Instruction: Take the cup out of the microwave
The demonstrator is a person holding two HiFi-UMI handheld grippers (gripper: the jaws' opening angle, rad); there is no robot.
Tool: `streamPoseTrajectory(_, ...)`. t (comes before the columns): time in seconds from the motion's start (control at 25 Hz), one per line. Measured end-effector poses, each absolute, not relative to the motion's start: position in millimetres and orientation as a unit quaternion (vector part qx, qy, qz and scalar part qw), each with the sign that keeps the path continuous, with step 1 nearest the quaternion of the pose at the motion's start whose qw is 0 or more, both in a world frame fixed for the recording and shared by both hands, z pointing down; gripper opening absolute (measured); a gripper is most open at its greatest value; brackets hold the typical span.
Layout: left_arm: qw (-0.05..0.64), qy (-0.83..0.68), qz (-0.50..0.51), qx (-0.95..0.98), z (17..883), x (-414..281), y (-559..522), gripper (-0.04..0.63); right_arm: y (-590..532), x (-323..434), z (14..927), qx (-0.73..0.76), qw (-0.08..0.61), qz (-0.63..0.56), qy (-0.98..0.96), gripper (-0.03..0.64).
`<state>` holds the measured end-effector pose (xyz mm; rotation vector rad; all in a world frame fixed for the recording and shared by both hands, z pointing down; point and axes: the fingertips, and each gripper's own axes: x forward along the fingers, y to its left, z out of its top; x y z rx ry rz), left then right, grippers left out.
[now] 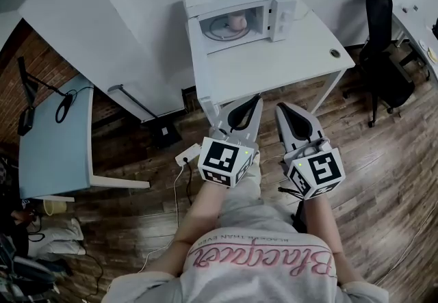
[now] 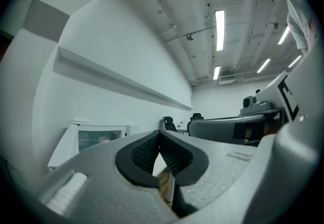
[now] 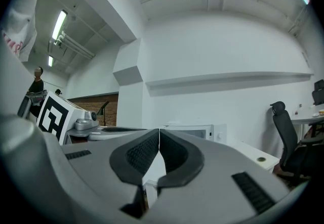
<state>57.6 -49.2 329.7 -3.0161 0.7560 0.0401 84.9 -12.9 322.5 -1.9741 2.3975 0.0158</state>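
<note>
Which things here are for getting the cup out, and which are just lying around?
For the job: cup, microwave, left gripper, right gripper.
Just lying around: office chair, blue desk, power strip.

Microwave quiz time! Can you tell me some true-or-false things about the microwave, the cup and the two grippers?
1. The cup sits inside the microwave. True.
2. The microwave stands on the floor. False: it stands on the white table.
3. The left gripper holds the cup. False: its jaws are together with nothing between them, away from the cup.
4. The right gripper has its jaws together. True.
5. A black chair stands beside the table. True.
</note>
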Motion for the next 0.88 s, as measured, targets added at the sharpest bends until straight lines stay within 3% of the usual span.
streamPoseTrajectory(0.88,0.008,0.261,0.031,-0.965,328.2,131.1,-154.0,0.002,-116.1,153.4,323.4,-0.624,-0.003,0.015,0.781,0.012)
